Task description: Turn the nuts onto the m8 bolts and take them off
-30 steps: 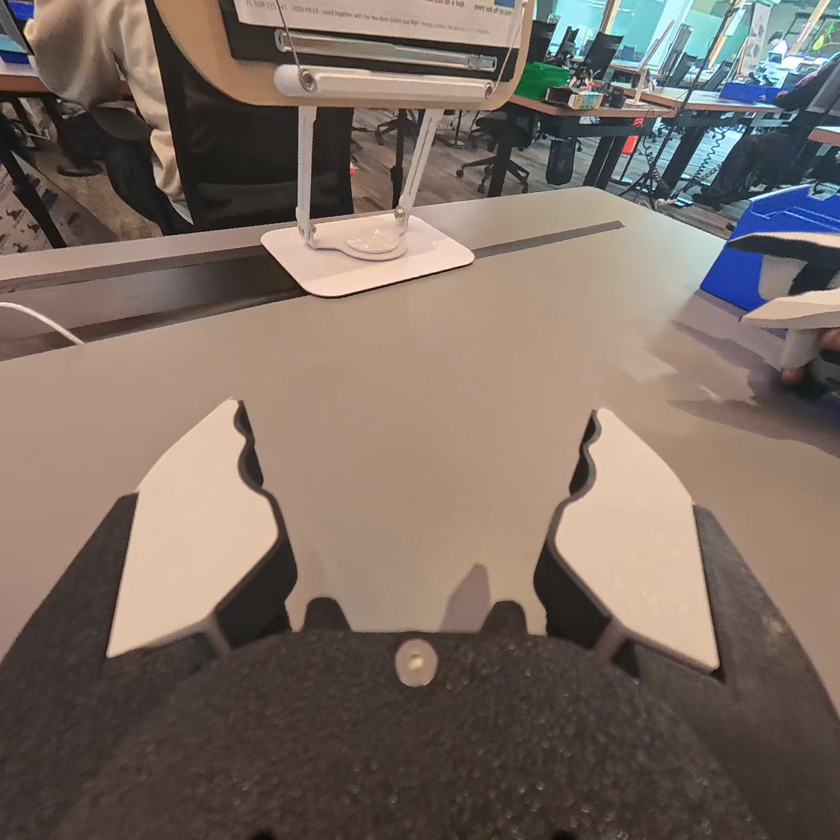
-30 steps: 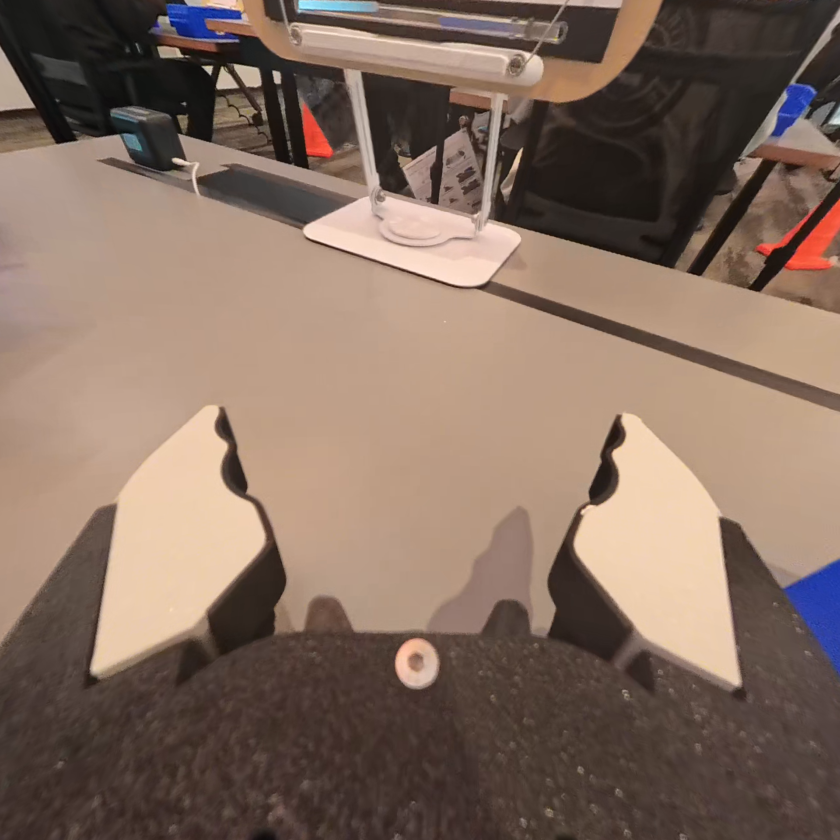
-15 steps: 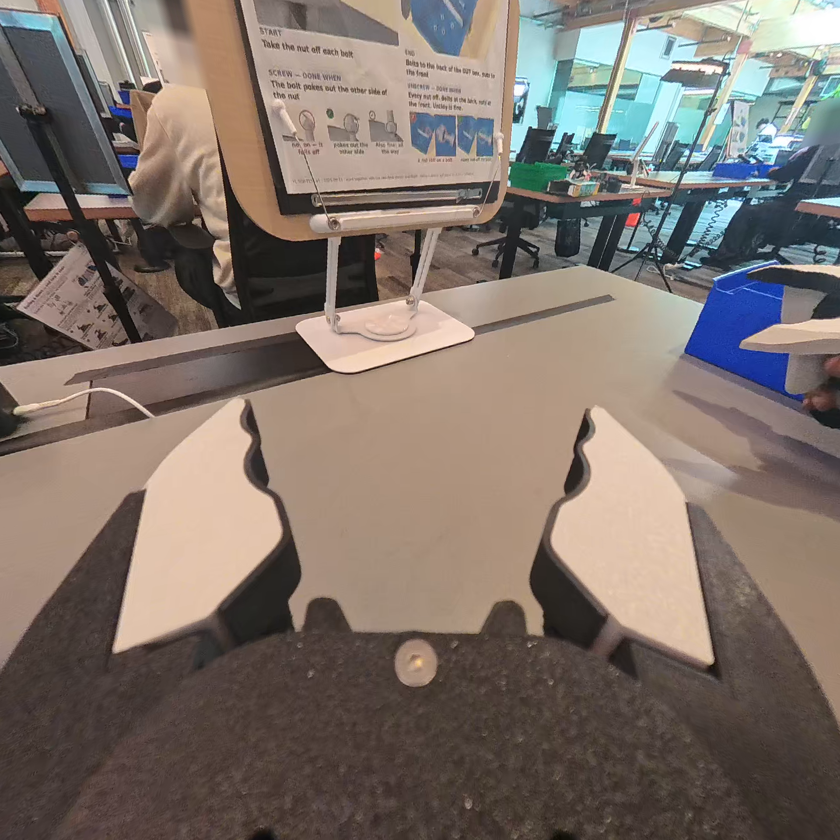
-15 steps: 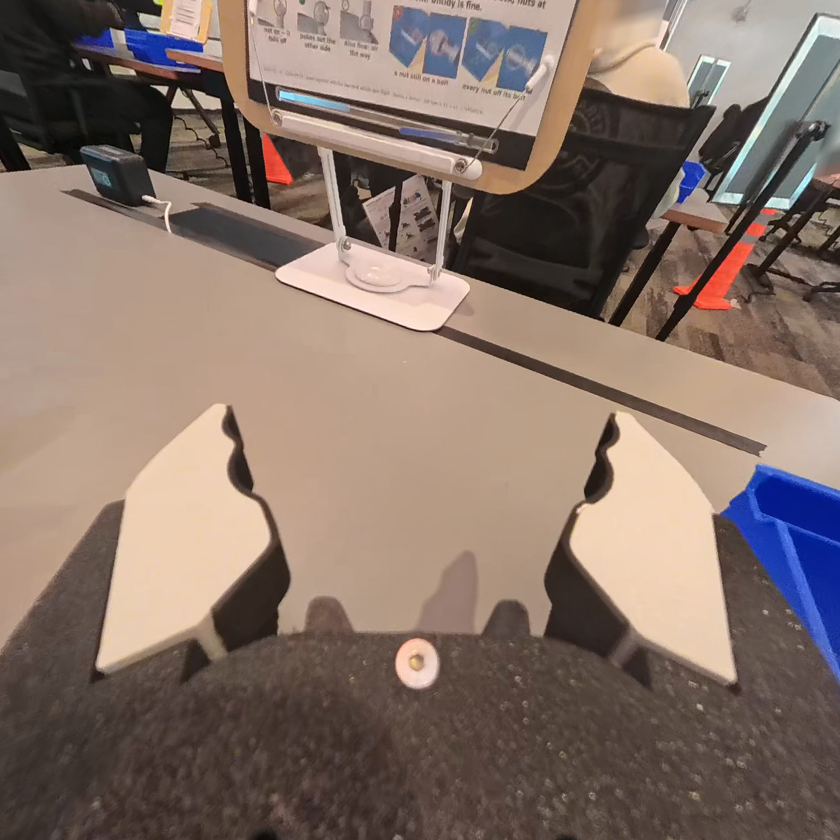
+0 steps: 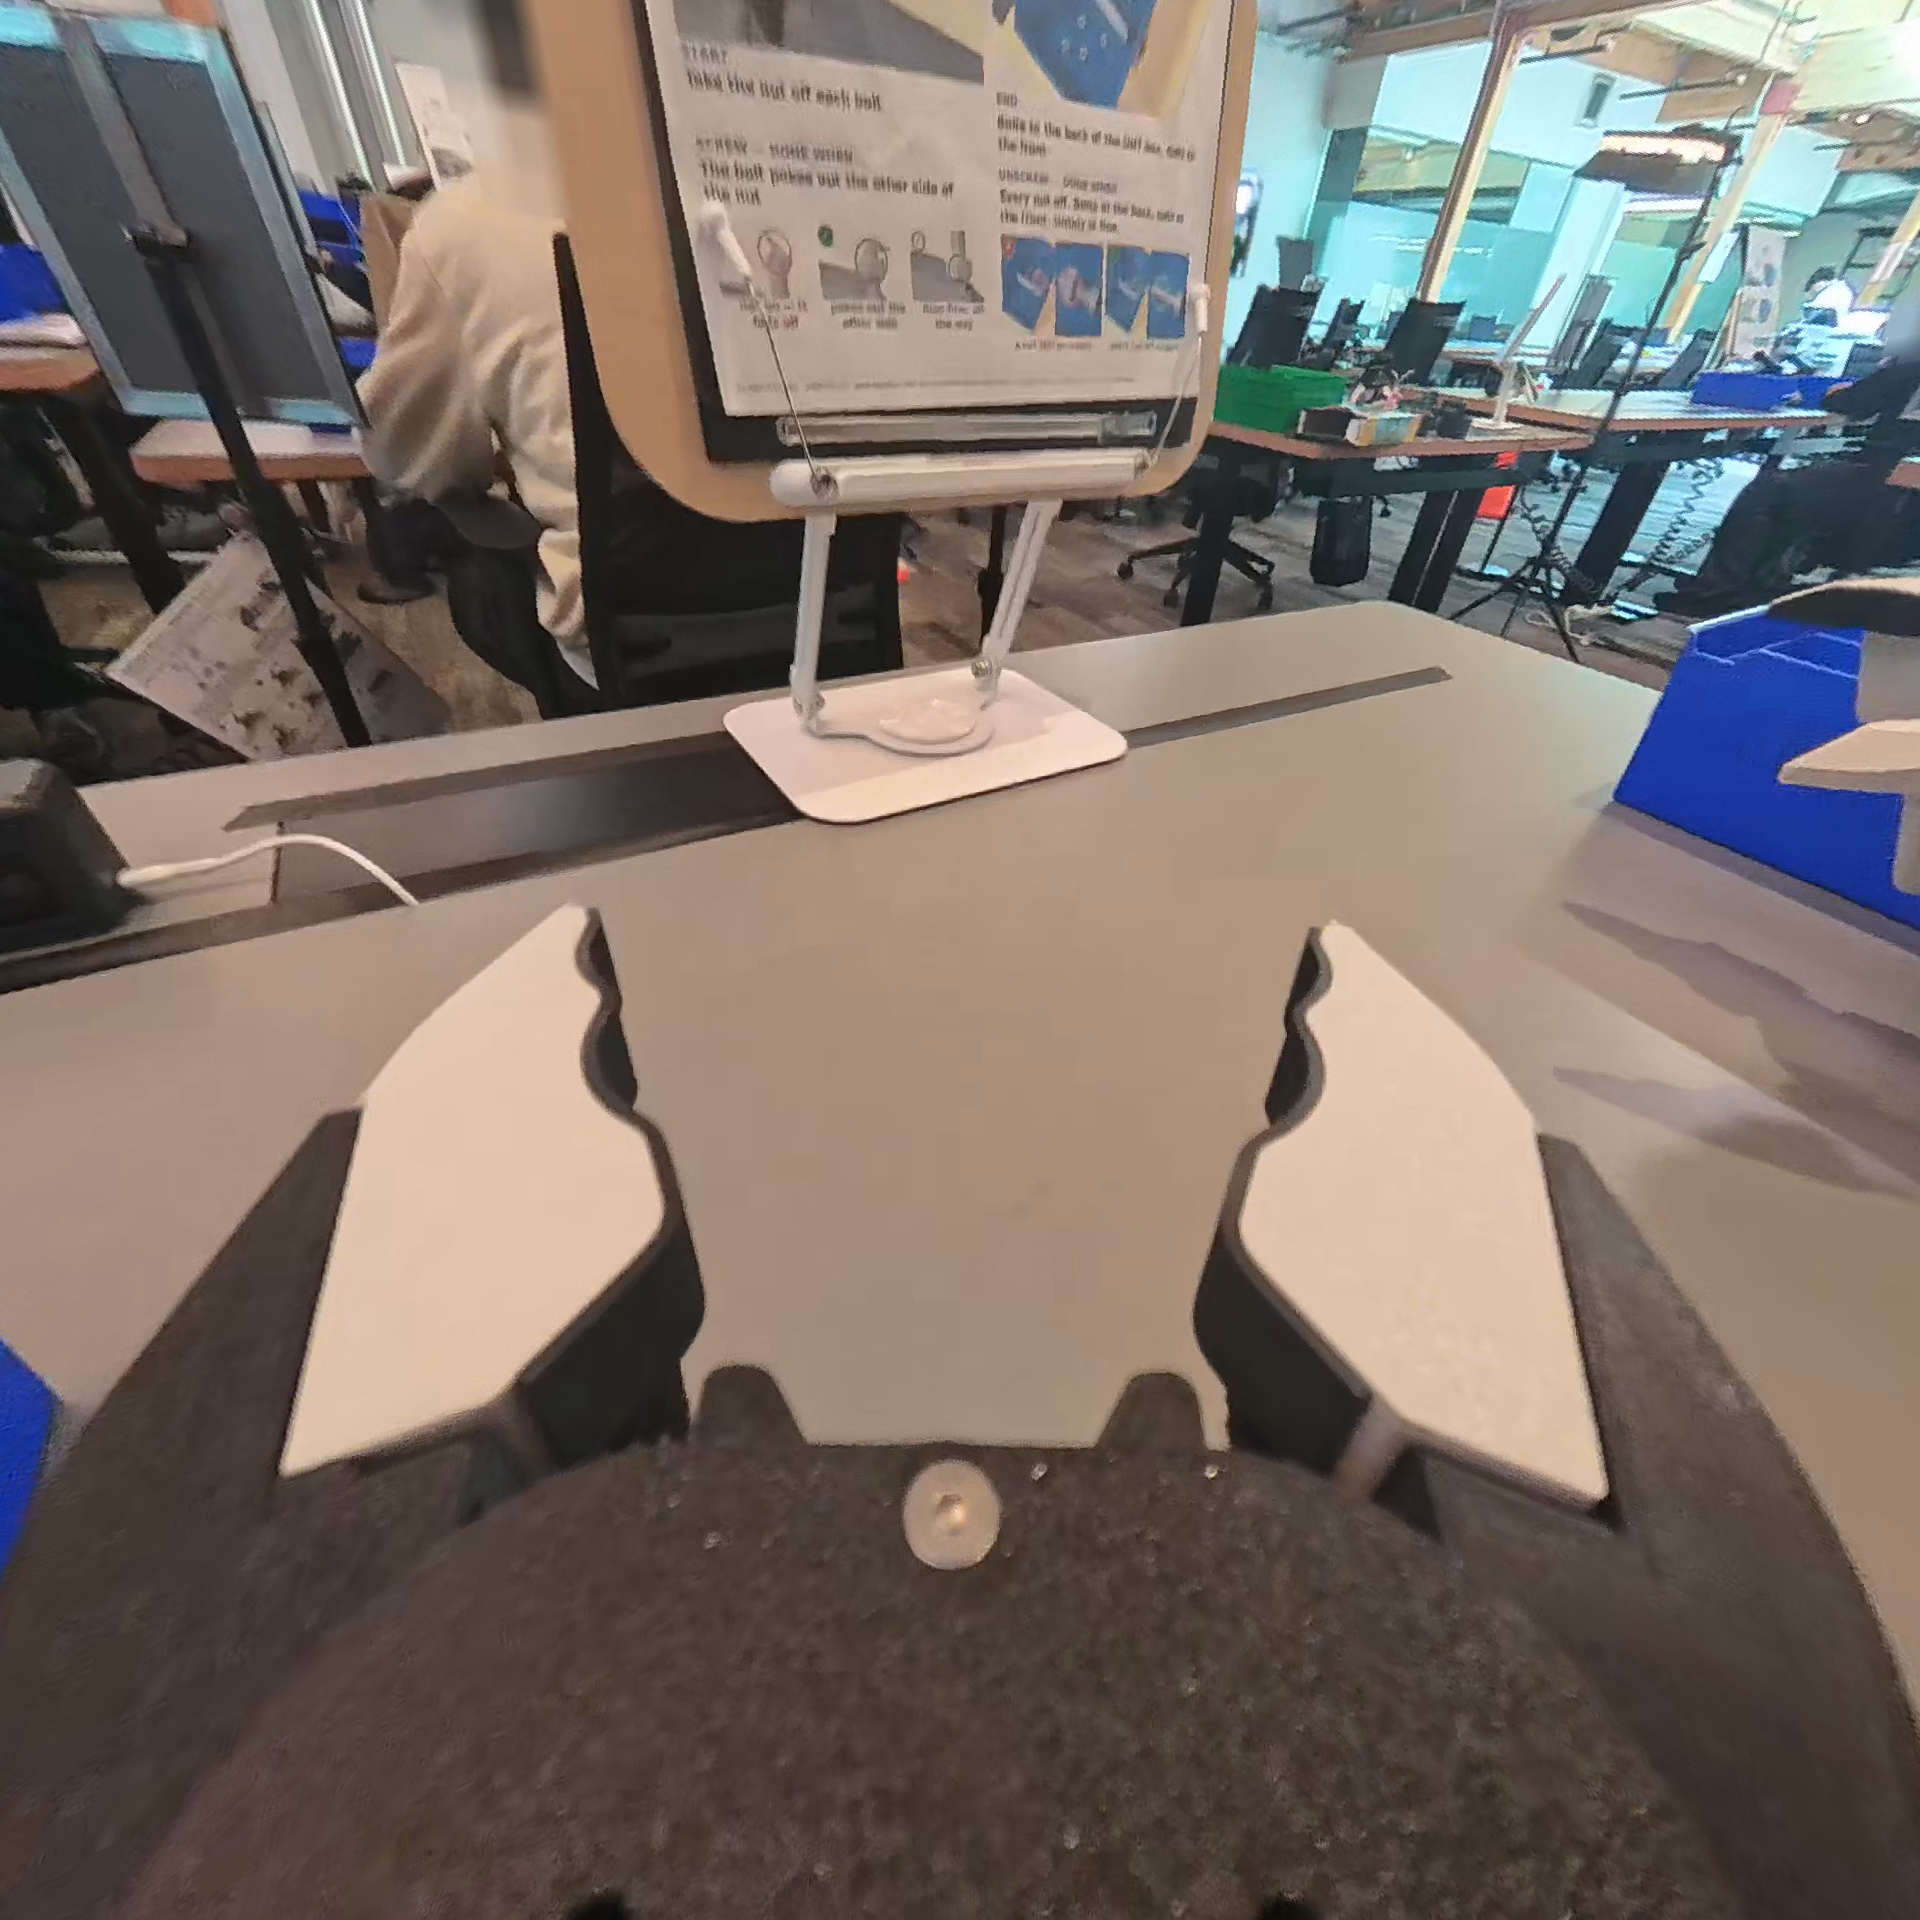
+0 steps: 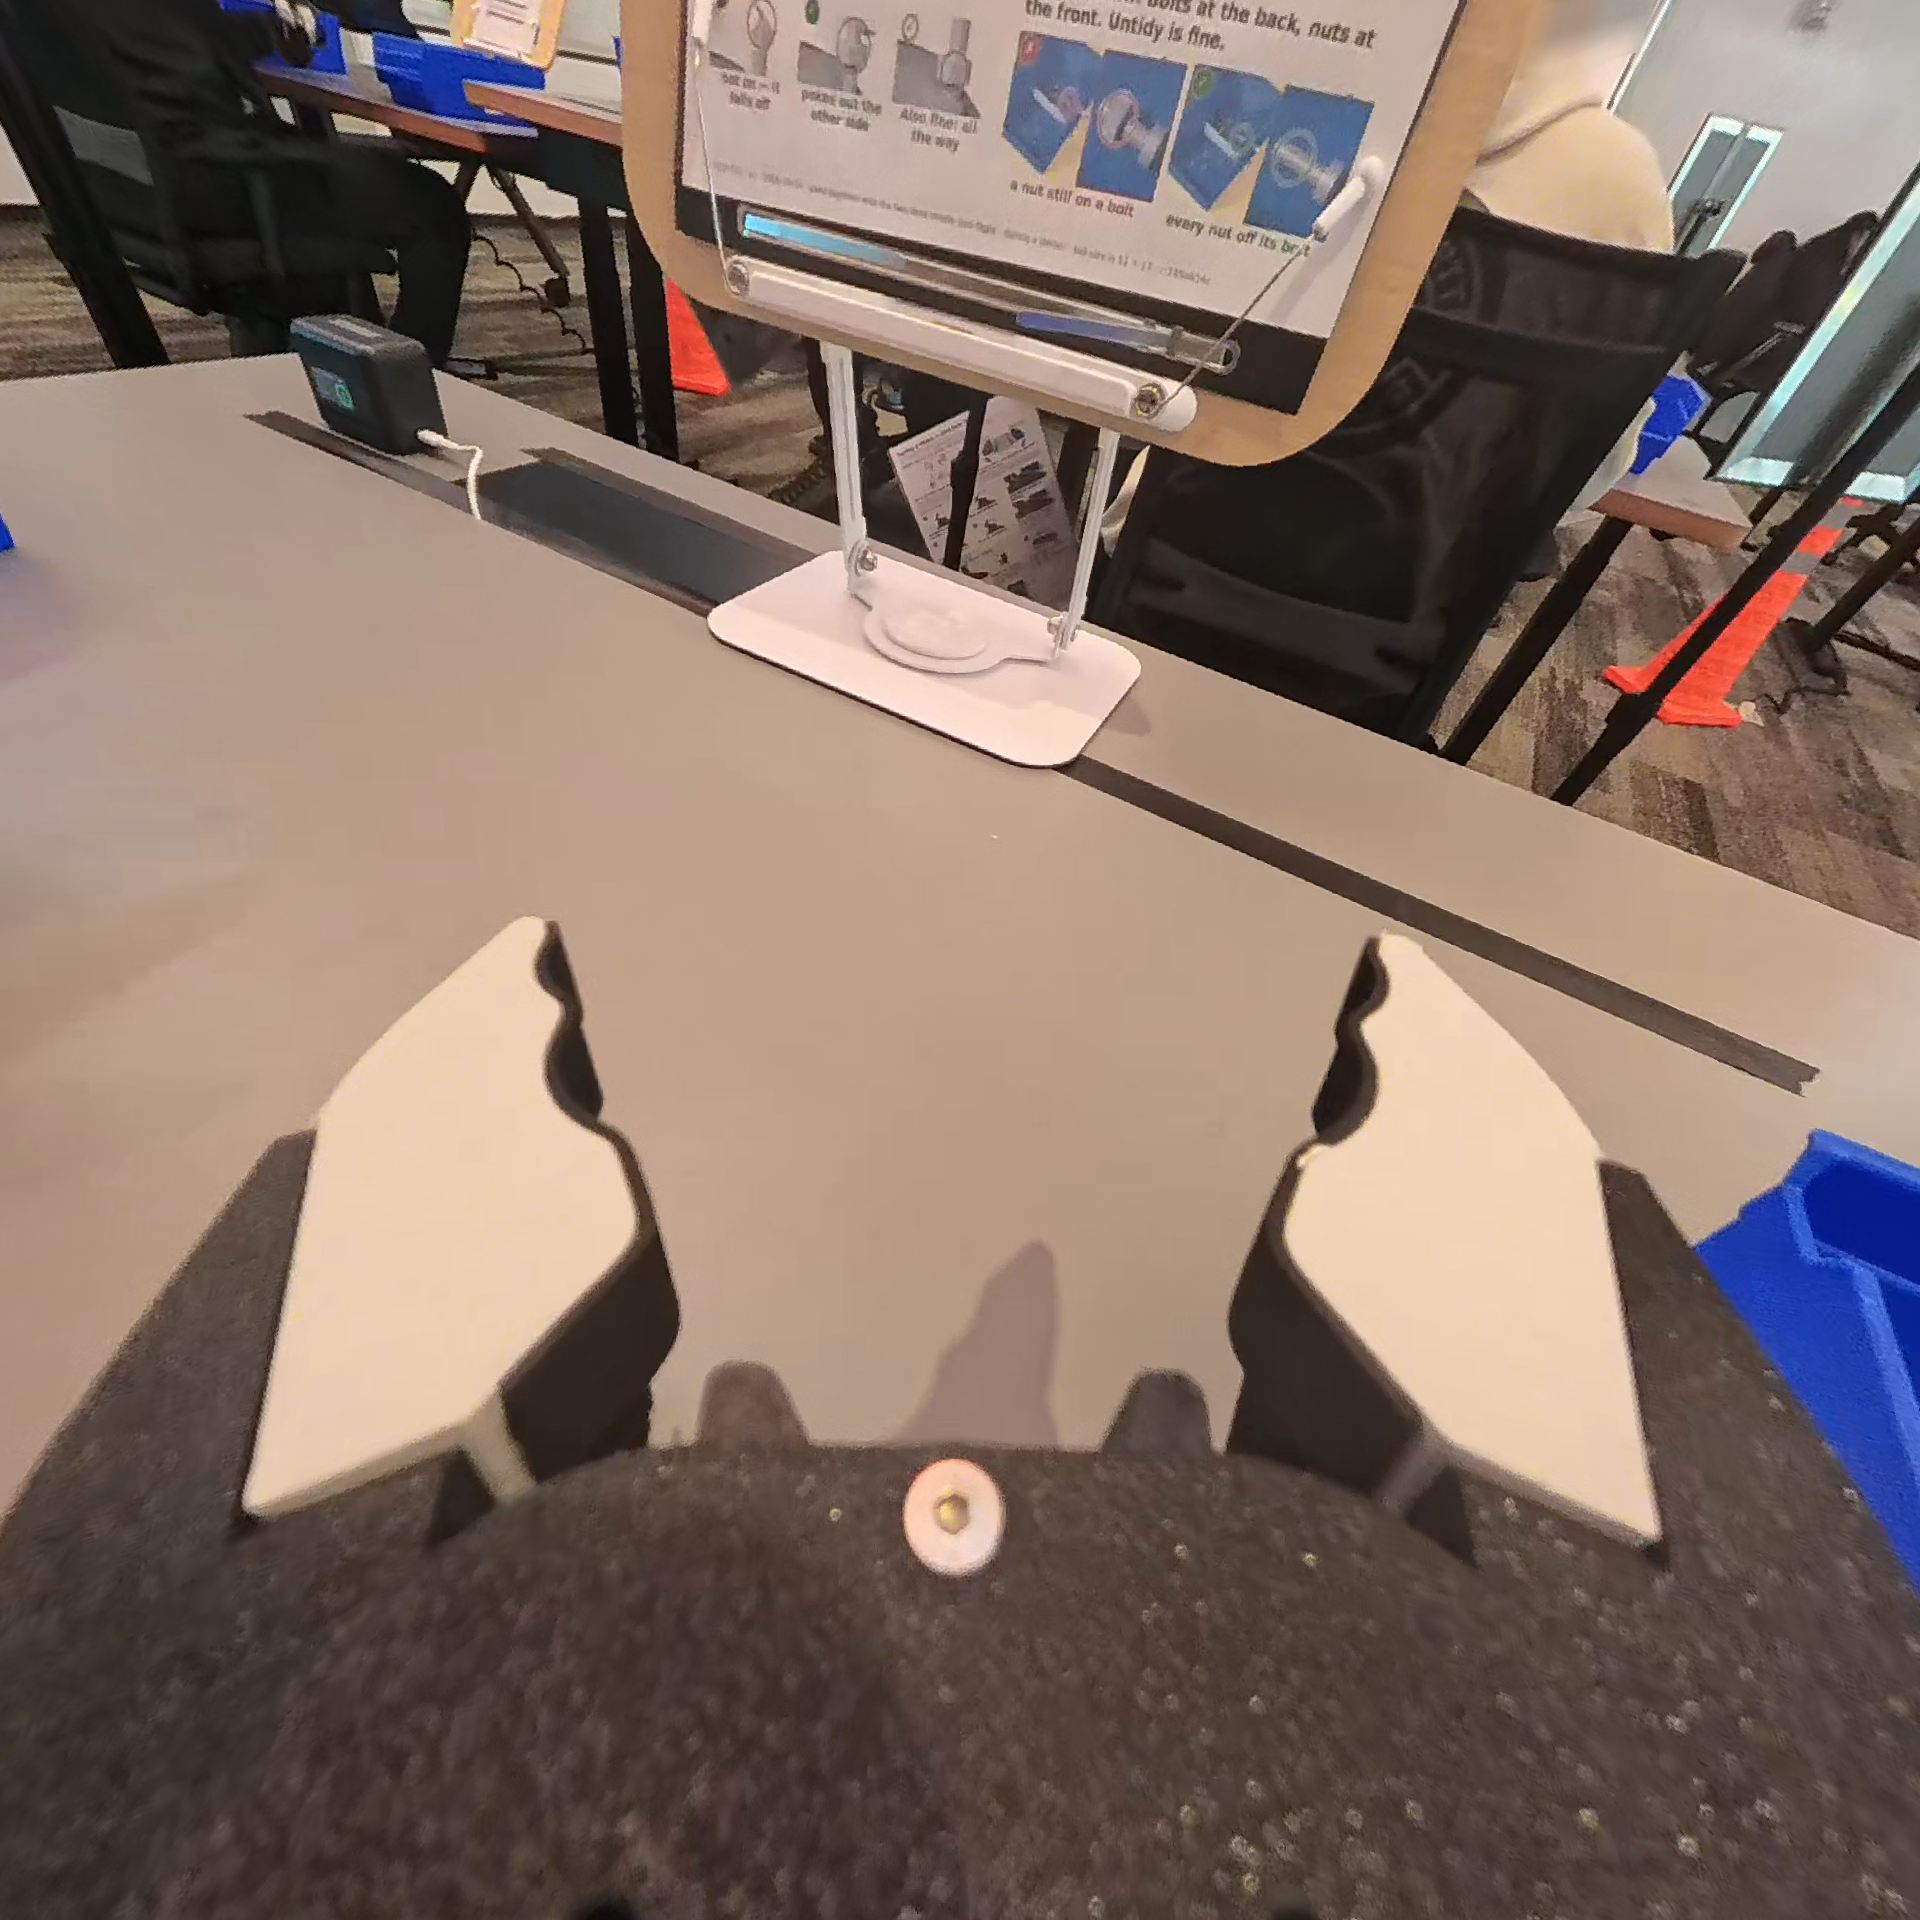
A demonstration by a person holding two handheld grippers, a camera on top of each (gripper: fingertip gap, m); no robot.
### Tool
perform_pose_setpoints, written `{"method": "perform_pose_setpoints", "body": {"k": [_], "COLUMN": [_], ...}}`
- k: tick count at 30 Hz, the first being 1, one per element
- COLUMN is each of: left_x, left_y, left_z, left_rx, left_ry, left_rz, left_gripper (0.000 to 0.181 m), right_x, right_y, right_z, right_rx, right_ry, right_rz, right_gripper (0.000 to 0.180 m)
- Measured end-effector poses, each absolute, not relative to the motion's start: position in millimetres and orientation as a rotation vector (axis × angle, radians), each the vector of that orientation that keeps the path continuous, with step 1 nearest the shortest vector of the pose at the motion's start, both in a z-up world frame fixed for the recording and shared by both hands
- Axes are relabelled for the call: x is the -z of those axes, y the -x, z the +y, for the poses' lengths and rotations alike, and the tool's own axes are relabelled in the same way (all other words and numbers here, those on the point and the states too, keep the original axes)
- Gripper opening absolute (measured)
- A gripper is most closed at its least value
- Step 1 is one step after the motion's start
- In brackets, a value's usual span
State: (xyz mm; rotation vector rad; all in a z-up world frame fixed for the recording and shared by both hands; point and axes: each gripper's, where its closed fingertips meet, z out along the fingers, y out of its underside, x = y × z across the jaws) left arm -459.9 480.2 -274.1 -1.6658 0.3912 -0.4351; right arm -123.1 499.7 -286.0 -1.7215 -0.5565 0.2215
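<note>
An open office lies behind a grey surface [image 5: 935, 987] carrying an instruction board on a white stand [image 5: 925, 743]. In the left wrist view the left claw [image 5: 951, 1049] gapes apart, empty; a blue bin [image 5: 1766, 769] sits at the right edge. No nuts or bolts show, so presumably reach for the bin first.

In the right wrist view the right claw [image 6: 961, 1049] is likewise spread and empty, with bare room ahead and the bin [image 6: 1829, 1309] just to its right.

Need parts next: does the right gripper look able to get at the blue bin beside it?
Probably yes: the right gripper is open and empty, the blue bin sits close at its right, with only bare table between.
</note>
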Motion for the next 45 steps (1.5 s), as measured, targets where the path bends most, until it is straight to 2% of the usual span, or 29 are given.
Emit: {"method": "perform_pose_setpoints", "body": {"k": [10,18,26,30,34,45], "left_x": [267,214,159,175,203,284], "left_y": [476,500,623,694,738,755], "left_z": [475,460,454,463,472,486], "left_rx": [0.406,0.311,0.011,-0.143,-0.192,-0.131], "left_ry": [1.672,1.648,1.813,2.018,2.191,2.511], "left_rz": [0.375,0.389,0.396,0.378,0.355,0.448], "left_gripper": [0.119,0.116,0.111,0.106,0.090,0.055], "right_x": [282,268,263,269,272,276], "right_y": [108,96,88,91,94,103], "right_z": [497,491,493,492,492,497], "right_rx": [-0.206,-0.204,-0.212,-0.228,-0.239,-0.267], "right_ry": [1.728,1.709,1.710,1.723,1.736,1.734], "right_rz": [-0.536,-0.500,-0.477,-0.475,-0.483,-0.506], "right_gripper": [0.134,0.132,0.131,0.129,0.128,0.127]}}
